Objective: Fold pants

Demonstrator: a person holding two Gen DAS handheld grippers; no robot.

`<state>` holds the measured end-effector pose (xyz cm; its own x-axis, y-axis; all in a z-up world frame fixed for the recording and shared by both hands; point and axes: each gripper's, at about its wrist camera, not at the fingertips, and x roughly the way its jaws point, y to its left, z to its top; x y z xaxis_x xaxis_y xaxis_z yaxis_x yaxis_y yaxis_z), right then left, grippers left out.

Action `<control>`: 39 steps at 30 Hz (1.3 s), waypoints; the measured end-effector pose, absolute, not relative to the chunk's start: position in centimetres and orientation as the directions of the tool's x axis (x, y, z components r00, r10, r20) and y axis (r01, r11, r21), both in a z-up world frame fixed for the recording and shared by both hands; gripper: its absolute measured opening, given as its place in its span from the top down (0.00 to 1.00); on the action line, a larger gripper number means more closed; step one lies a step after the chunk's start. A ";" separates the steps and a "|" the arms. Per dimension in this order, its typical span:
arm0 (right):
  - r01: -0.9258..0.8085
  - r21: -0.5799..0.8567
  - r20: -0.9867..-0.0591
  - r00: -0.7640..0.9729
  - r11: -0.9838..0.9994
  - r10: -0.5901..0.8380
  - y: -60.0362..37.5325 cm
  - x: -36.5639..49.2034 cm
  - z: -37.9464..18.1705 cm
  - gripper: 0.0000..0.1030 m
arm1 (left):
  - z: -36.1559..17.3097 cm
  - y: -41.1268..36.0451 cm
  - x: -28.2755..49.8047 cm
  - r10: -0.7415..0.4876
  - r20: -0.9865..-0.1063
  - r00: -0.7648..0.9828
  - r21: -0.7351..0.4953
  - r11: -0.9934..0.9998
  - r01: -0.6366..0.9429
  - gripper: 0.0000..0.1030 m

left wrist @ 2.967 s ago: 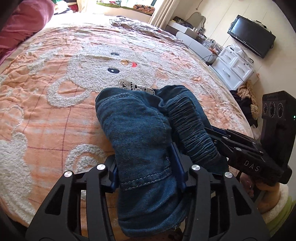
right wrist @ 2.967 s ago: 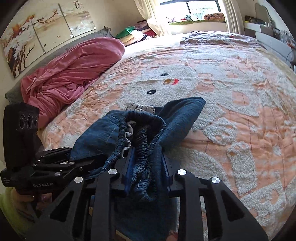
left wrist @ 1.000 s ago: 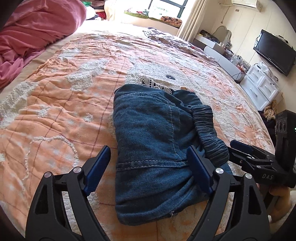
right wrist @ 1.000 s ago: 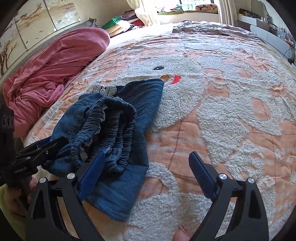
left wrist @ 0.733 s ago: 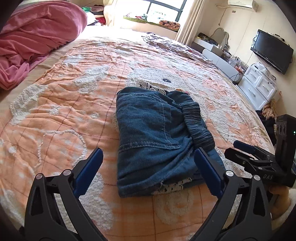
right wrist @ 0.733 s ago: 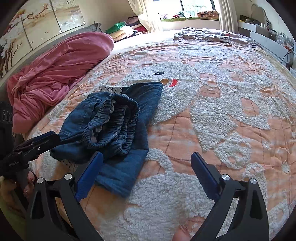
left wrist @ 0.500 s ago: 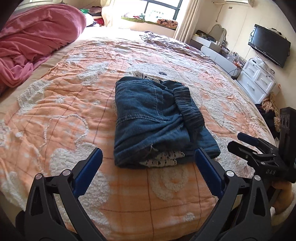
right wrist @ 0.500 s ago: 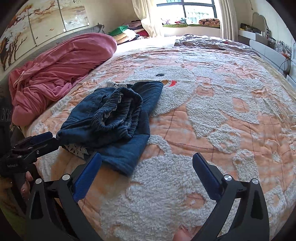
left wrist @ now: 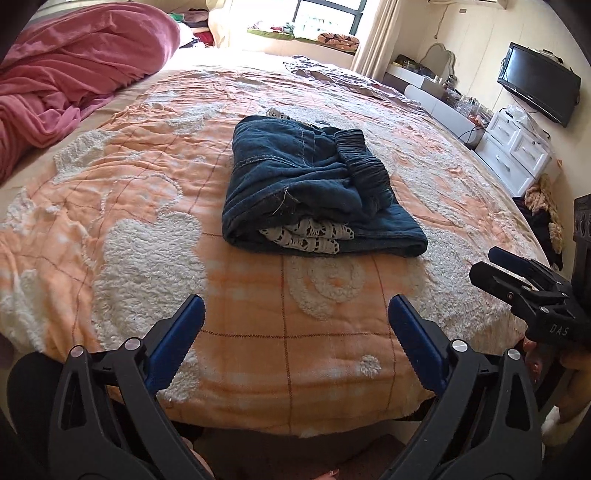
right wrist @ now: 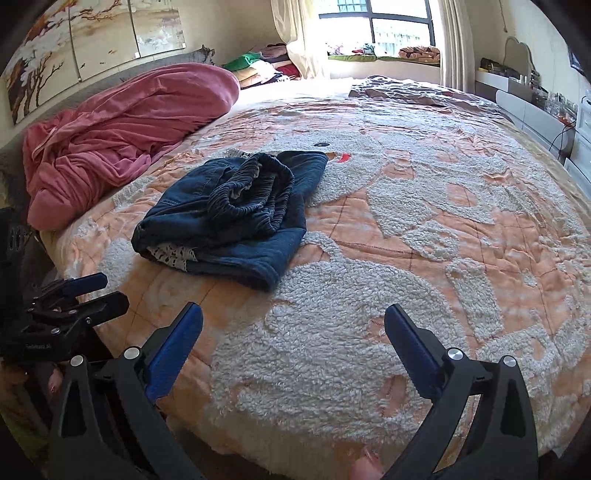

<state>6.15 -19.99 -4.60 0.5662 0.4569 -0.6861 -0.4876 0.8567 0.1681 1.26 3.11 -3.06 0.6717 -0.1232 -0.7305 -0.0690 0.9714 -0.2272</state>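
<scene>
The dark blue denim pants point(left wrist: 306, 188) lie folded in a compact bundle on the orange and white bedspread point(left wrist: 147, 206), with a white lace trim showing at the near edge and the elastic waistband on top. They also show in the right wrist view point(right wrist: 236, 214). My left gripper point(left wrist: 295, 317) is open and empty, held back at the near edge of the bed, apart from the pants. My right gripper point(right wrist: 293, 325) is open and empty, to the right of the pants. Each gripper shows in the other's view, the right one point(left wrist: 517, 277) and the left one point(right wrist: 77, 295).
A pink blanket point(right wrist: 122, 129) is heaped at the left side of the bed. A white dresser point(left wrist: 517, 151) and a wall TV point(left wrist: 539, 86) stand to the right. A window point(right wrist: 373, 29) with piled clothes is at the far end.
Both grippers have let go of the pants, opened wide and pulled back toward the near edge of the bed. The pants stay folded on the bedspread.
</scene>
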 end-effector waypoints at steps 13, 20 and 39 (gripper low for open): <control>-0.478 0.177 -0.683 0.569 0.860 0.457 -20.3 5.7 -4.5 0.05 | -2.9 2.5 1.0 -0.108 -0.737 0.667 -0.199 0.978 -0.062 0.09; -0.478 0.184 -0.688 0.562 0.859 0.460 -20.1 5.9 -4.6 0.05 | -2.9 2.5 1.0 -0.112 -0.739 0.664 -0.203 0.977 -0.061 0.09; -0.472 0.183 -0.688 0.565 0.862 0.455 -19.9 5.7 -4.6 0.05 | -2.7 2.5 0.7 -0.090 -0.743 0.663 -0.188 0.979 -0.077 0.09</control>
